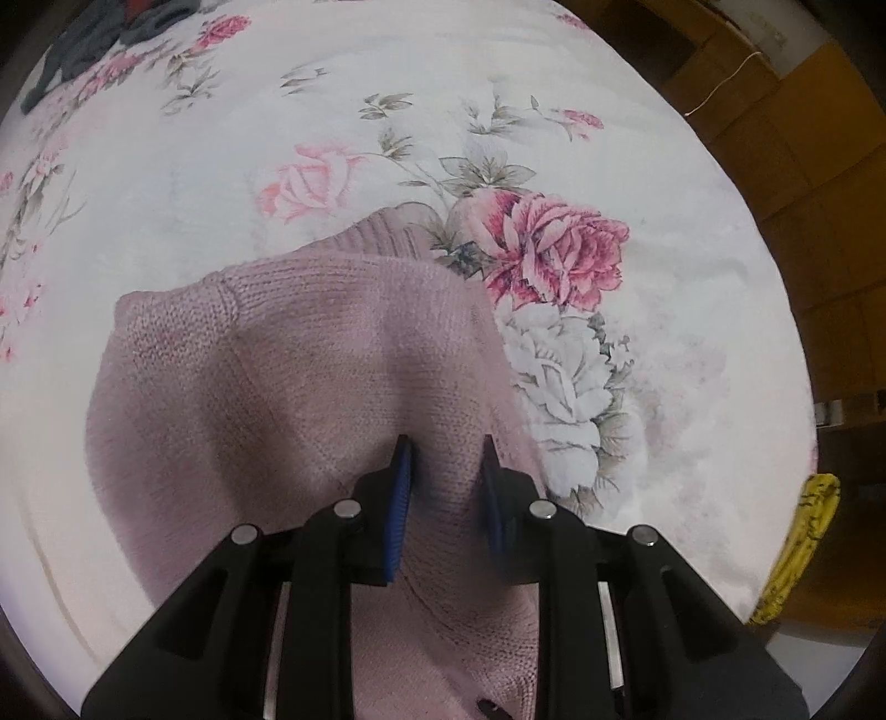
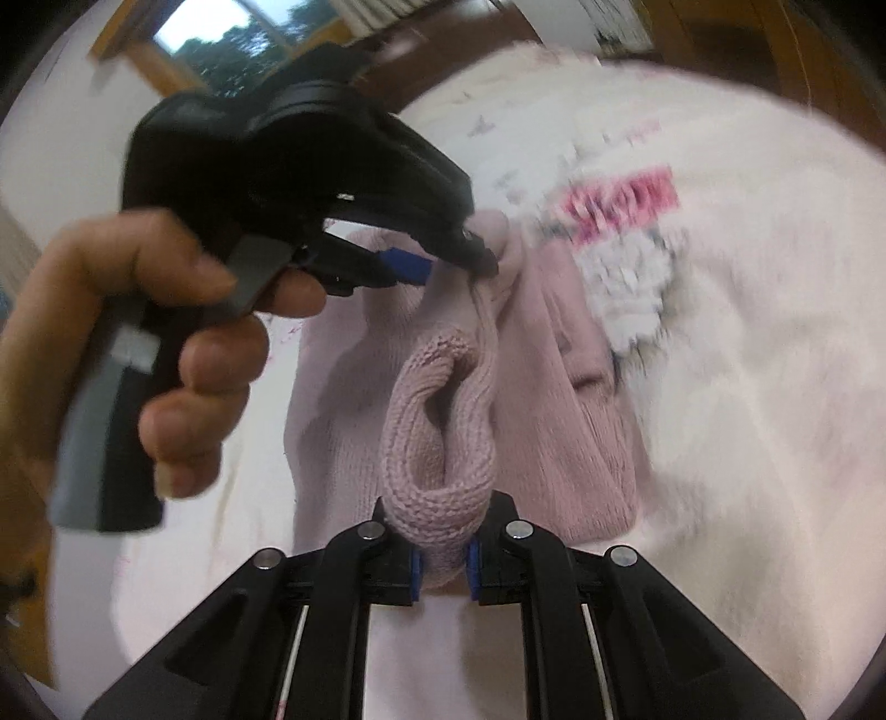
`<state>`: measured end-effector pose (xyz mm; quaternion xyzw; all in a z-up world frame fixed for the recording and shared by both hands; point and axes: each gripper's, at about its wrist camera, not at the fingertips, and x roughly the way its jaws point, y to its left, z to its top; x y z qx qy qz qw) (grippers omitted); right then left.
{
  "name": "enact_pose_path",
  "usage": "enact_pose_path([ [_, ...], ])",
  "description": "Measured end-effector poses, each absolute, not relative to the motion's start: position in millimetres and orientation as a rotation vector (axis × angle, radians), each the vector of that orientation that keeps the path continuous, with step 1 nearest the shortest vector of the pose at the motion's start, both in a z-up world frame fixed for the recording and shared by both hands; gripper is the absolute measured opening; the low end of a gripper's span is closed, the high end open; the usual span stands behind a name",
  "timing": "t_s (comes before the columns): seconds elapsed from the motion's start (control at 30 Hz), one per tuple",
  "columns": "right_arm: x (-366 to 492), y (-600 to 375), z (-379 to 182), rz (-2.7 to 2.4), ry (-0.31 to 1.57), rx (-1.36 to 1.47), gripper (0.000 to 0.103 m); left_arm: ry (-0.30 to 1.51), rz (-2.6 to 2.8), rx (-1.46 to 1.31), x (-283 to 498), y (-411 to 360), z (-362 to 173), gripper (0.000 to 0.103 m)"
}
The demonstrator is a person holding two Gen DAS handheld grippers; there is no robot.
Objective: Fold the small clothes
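Note:
A small mauve-pink knitted sweater lies partly lifted over a floral bedsheet. My left gripper has its blue-padded fingers pressed into a fold of the knit, shut on it. In the right wrist view my right gripper is shut on a thick rolled edge of the same sweater, which loops up between the fingers. The left gripper also shows there, held by a hand, pinching the sweater's far edge and lifting it off the sheet.
A dark grey garment lies at the far left corner of the bed. A yellow patterned cloth hangs at the bed's right edge. Wooden furniture stands beyond the bed. A window is behind the hand.

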<state>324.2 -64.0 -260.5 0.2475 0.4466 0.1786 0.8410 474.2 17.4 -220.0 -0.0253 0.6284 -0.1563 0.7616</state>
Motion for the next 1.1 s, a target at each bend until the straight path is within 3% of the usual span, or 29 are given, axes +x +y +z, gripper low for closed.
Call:
enact_pose_path([
  [0.13, 334.9, -86.7, -286.7, 0.452, 1.012, 0.682, 0.011, 1.314, -0.360, -0.117, 474.4, 15.7, -229.1, 0.029],
  [0.2, 341.7, -94.2, -297.2, 0.496, 1.041, 0.727, 0.013, 1.284, -0.407, -0.183, 473.6, 20.3, -230.0, 0.046],
  [0.27, 348.5, -98.5, -304.2, 0.552, 1.068, 0.760, 0.022, 1.248, -0.443, -0.243, 472.1, 30.8, -222.7, 0.053],
  [0.33, 354.2, -102.4, -308.1, 0.597, 1.082, 0.795, 0.047, 1.197, -0.471, -0.312, 469.2, 47.7, -208.7, 0.061],
  [0.4, 361.8, -109.2, -311.2, 0.629, 1.093, 0.840, 0.057, 1.143, -0.492, -0.372, 463.5, 69.5, -192.1, 0.068],
  [0.57, 396.3, -112.2, -329.2, 0.740, 1.208, 0.979, 0.066, 1.067, -0.536, -0.483, 432.0, 133.4, -167.3, 0.070],
  [0.67, 415.3, -99.4, -338.2, 0.793, 1.290, 0.966, 0.066, 1.072, -0.573, -0.517, 396.8, 162.3, -173.2, 0.069],
  [0.7, 420.1, -89.9, -338.8, 0.800, 1.330, 0.927, 0.061, 1.080, -0.583, -0.519, 388.0, 166.1, -176.8, 0.068],
  [0.73, 422.9, -83.9, -336.5, 0.808, 1.347, 0.888, 0.040, 1.087, -0.600, -0.522, 376.4, 170.1, -181.5, 0.068],
  [0.8, 428.1, -80.4, -324.4, 0.802, 1.351, 0.793, 0.014, 1.102, -0.649, -0.533, 355.0, 173.5, -190.1, 0.065],
  [1.0, 427.8, -106.9, -280.7, 0.708, 1.216, 0.647, 0.012, 1.193, -0.718, -0.582, 330.6, 154.4, -245.2, 0.061],
  [1.1, 426.7, -104.9, -311.1, 0.647, 1.308, 0.603, 0.013, 1.288, -0.666, -0.621, 332.0, 148.6, -284.7, 0.056],
])
